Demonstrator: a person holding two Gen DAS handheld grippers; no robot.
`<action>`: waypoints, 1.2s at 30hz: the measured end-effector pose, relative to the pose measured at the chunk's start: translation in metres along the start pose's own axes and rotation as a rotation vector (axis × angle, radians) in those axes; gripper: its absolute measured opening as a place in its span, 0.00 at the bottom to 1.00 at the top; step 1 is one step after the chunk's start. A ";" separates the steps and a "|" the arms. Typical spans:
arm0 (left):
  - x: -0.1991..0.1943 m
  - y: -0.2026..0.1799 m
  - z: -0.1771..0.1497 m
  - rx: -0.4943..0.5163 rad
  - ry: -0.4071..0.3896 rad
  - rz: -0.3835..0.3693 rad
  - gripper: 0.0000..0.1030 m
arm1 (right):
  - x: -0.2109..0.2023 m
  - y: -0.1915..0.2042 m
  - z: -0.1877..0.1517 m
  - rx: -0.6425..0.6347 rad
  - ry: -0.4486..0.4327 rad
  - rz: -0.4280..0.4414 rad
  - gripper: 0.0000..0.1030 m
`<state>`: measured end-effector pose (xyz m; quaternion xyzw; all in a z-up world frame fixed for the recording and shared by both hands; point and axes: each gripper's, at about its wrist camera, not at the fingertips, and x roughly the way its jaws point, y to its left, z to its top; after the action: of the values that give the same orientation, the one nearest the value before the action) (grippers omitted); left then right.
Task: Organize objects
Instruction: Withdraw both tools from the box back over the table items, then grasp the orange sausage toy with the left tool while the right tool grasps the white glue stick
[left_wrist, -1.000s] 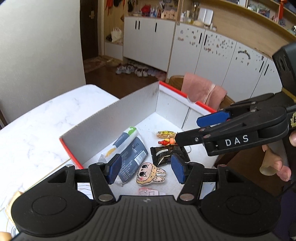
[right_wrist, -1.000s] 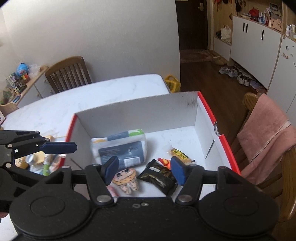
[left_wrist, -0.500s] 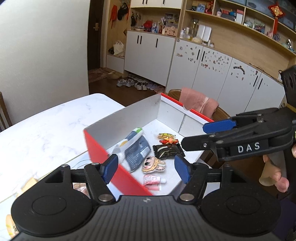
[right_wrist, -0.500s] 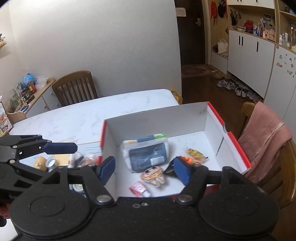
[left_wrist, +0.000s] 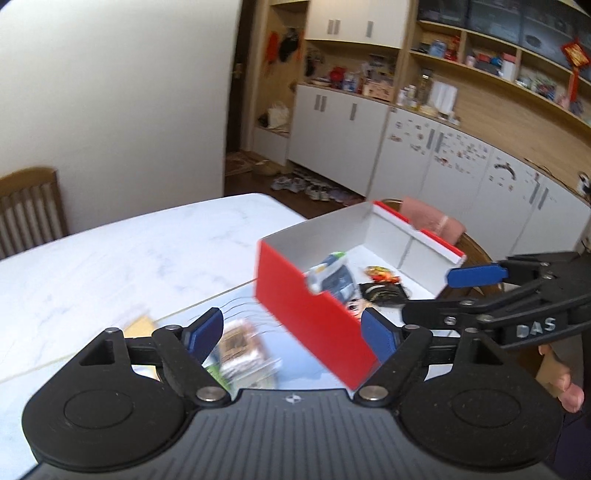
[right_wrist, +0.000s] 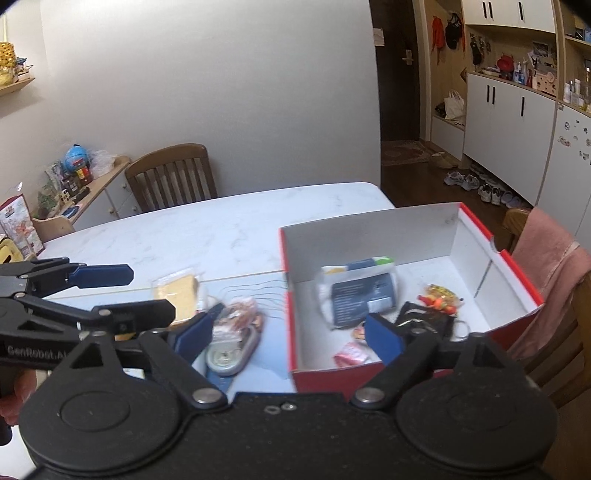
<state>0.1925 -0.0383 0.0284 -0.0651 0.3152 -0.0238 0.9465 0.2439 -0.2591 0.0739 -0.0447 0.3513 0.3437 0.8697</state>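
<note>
Red box on the white table, both tongs empty above it.

The red box (right_wrist: 406, 280), white inside, holds a blue-and-white packet (right_wrist: 364, 291), a dark wrapper (left_wrist: 384, 293) and small snacks. Loose packets (right_wrist: 236, 325) lie just beside its left wall. Left gripper (left_wrist: 293, 332) and right gripper (right_wrist: 284, 334) both gape wide, holding nothing.

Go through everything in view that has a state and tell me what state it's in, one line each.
Left tongs: open, empty.
Right tongs: open, empty.
Red cardboard box with white inside: lidless, upright, partly filled.
Dark blue and white pouch: lying flat in the box.
Black snack wrapper: sealed, in the box.
Round silver tin: on the table, outside the box.
</note>
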 end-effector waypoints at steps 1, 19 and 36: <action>-0.004 0.007 -0.003 -0.017 -0.002 0.005 0.85 | -0.001 0.005 -0.001 -0.004 -0.005 0.004 0.95; -0.038 0.111 -0.058 -0.118 -0.012 0.142 1.00 | 0.028 0.077 -0.011 -0.079 0.008 -0.017 0.99; 0.000 0.163 -0.085 -0.078 0.049 0.231 1.00 | 0.112 0.117 -0.008 -0.164 0.102 0.029 0.93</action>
<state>0.1421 0.1142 -0.0618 -0.0647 0.3444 0.0960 0.9316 0.2236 -0.1088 0.0150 -0.1281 0.3664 0.3814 0.8390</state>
